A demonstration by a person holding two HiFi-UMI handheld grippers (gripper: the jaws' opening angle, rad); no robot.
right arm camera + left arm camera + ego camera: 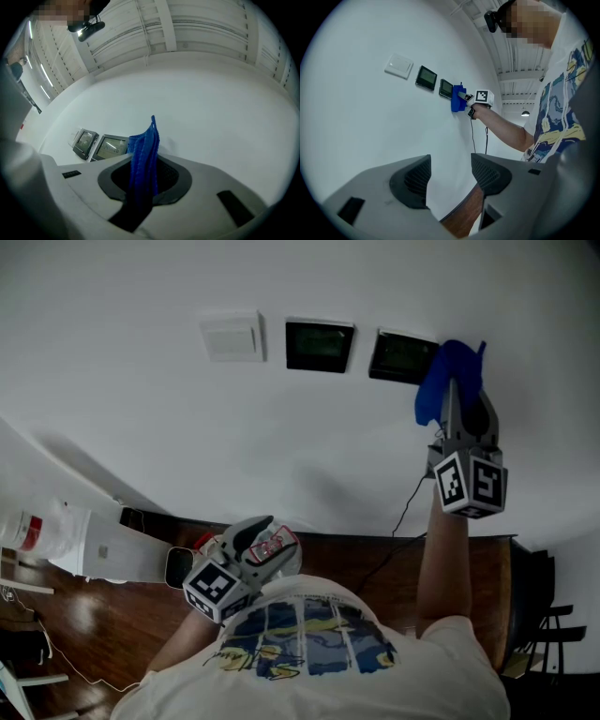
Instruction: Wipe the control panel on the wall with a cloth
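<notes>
White painted wall [141,427]: one, bare on every side of the fittings.
Dark-screened rectangular control panels: two, side by side, middle [320,344] and right-hand [401,356]; display print too faint to read.
White plastic switch plate [232,337]: one, left of the panels.
Blue knitted cloth [450,376]: one, bunched against the right-hand panel's right edge.
Right gripper [149,185]: raised, jaws clamped on the cloth.
Left gripper [451,176]: low by the chest, jaws parted, nothing between, well apart from the panels.
</notes>
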